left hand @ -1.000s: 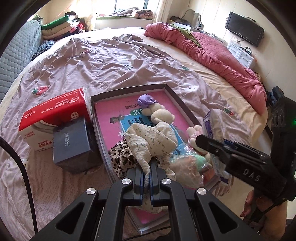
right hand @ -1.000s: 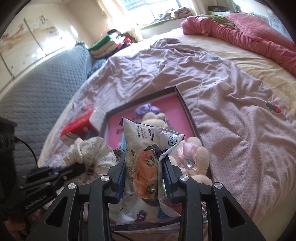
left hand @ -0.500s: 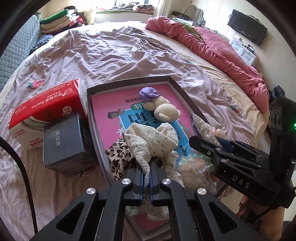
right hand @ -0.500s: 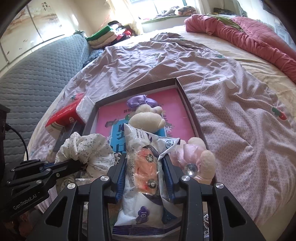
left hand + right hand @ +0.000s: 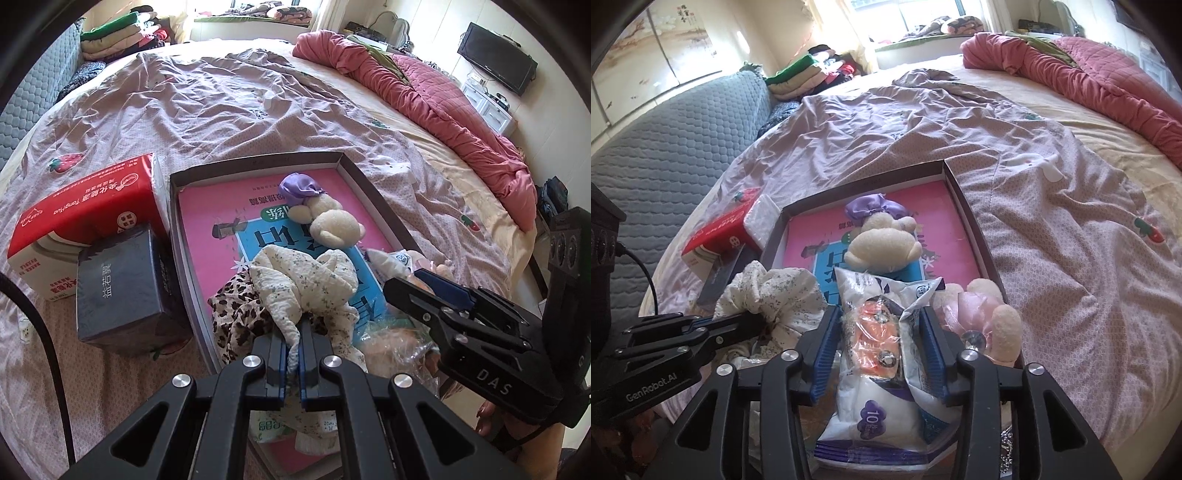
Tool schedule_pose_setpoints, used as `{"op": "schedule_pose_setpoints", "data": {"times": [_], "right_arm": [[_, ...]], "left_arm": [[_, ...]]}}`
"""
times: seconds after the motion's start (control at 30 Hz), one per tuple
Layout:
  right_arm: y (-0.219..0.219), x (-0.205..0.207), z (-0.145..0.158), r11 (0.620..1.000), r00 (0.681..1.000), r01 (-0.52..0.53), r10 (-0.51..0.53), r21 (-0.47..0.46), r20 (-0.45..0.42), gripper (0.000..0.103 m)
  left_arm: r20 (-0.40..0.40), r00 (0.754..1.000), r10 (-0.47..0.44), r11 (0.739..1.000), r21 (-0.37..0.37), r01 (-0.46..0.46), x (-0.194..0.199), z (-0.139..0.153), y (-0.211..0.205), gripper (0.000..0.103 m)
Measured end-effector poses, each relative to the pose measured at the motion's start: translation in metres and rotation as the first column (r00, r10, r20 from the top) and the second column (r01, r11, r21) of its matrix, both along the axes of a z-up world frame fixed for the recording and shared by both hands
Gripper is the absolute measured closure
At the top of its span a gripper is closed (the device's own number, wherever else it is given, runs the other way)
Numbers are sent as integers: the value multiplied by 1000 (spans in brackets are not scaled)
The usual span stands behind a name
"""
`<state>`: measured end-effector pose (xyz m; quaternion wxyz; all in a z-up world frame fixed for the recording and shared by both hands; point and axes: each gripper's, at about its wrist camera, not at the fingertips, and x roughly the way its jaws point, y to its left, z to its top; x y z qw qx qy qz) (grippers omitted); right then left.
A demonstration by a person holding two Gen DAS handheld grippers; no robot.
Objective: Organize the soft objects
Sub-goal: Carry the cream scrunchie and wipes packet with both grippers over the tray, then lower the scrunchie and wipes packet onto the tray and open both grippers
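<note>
My left gripper [image 5: 293,332] is shut on a cream floral cloth [image 5: 306,277], which bunches over the near part of a dark shallow tray [image 5: 258,162] with a pink printed bottom. A leopard-print cloth [image 5: 236,310] lies under it. My right gripper [image 5: 879,325] is opening; a white plastic packet [image 5: 882,369] with orange contents stands between its blue pads, loosely. A cream plush toy [image 5: 882,243] with a purple cap lies further in the tray. A pink plush [image 5: 982,314] sits at the tray's right edge. The left gripper [image 5: 753,321] shows at left in the right wrist view.
A red tissue pack [image 5: 85,206] and a dark blue box [image 5: 125,284] stand left of the tray on the mauve bedsheet [image 5: 221,96]. A red quilt [image 5: 443,99] lies along the far right. Folded clothes [image 5: 122,37] are stacked at the back left beside grey padding [image 5: 665,147].
The right gripper's jaws have spread apart around the packet, which they squeezed before. The left gripper, still holding the floral cloth, has sunk a little toward the tray.
</note>
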<state>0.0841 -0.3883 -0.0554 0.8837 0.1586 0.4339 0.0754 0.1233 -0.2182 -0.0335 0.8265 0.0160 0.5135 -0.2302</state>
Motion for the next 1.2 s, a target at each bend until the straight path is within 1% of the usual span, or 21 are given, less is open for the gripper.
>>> {"op": "schedule_pose_setpoints", "data": {"times": [0.23, 0.33, 0.57, 0.83, 0.97, 1.07, 1.2], "right_arm": [[-3, -2, 2, 1000, 1000, 15, -16, 10, 9, 51], [-5, -4, 5, 1000, 999, 28, -28, 9, 17, 43], [-6, -7, 7, 999, 999, 42, -42, -26, 18, 36], [-12, -14, 14, 998, 997, 66, -65, -24, 39, 34], [-16, -18, 16, 996, 996, 83, -82, -16, 44, 32], [-19, -21, 18, 996, 995, 91, -90, -24, 49, 29], [-20, -23, 18, 995, 994, 96, -95, -25, 45, 29]], "left_arm": [[0, 1000, 0, 1000, 2, 0, 2, -1, -1, 98], [-5, 1000, 0, 1000, 3, 0, 3, -3, -2, 98], [-10, 1000, -6, 1000, 1, 6, 3, -4, -3, 98], [-14, 1000, -5, 1000, -8, 5, 2, -5, -2, 98], [-11, 1000, -6, 1000, 3, 6, 3, -5, -4, 97], [-11, 1000, -1, 1000, 12, 1, 3, -6, -5, 95], [-10, 1000, -1, 1000, 0, 1, 3, -4, -4, 86]]}}
